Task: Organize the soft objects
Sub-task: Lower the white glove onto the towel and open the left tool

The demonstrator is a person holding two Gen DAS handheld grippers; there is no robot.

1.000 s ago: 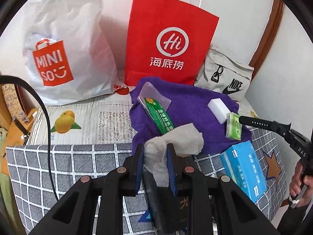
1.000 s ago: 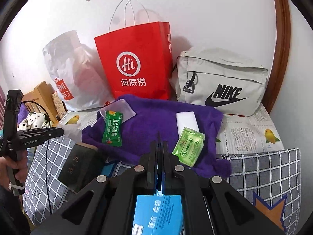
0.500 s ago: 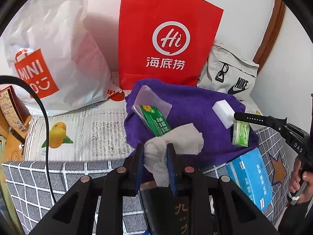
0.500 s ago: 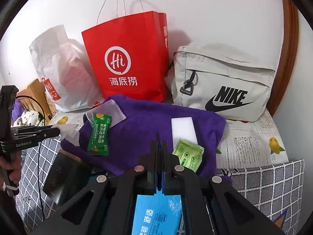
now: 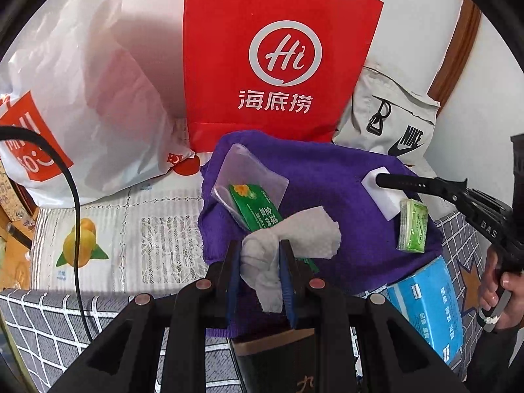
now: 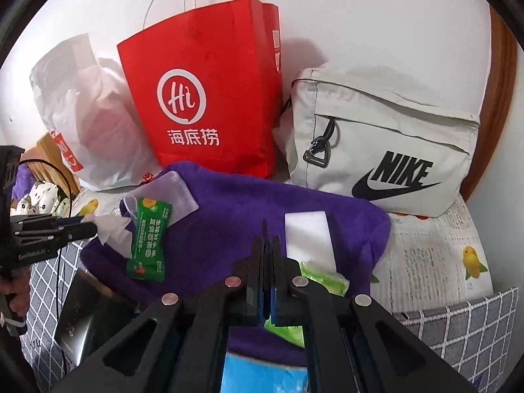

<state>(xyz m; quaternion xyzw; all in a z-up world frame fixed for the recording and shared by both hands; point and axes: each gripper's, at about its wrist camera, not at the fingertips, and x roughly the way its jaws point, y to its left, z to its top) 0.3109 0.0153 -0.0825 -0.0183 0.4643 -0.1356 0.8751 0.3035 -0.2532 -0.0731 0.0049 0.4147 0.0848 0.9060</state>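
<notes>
My left gripper (image 5: 260,255) is shut on a crumpled white tissue (image 5: 294,239), held above the near edge of a purple towel (image 5: 327,180). On the towel lie a green sachet (image 5: 258,211) partly in a clear pouch (image 5: 249,173), a white sponge block (image 5: 383,193) and a pale green tissue pack (image 5: 412,226). My right gripper (image 6: 266,229) is shut and empty, hovering over the towel (image 6: 235,216) beside the sponge (image 6: 308,239), with the tissue pack (image 6: 324,278) partly hidden under its finger. From the left view, the right gripper (image 5: 381,180) reaches in over the sponge.
Against the wall stand a white MINISO plastic bag (image 5: 82,114), a red paper bag (image 5: 278,55) and a grey Nike bag (image 6: 386,144). A blue tissue box (image 5: 432,308) and a dark box (image 6: 82,314) lie at the checked near edge. A black cable (image 5: 73,213) hangs left.
Both grippers have moved forward over the bed toward the purple towel, which now looks closer. The left keeps its hold on the tissue; the right stays shut.
</notes>
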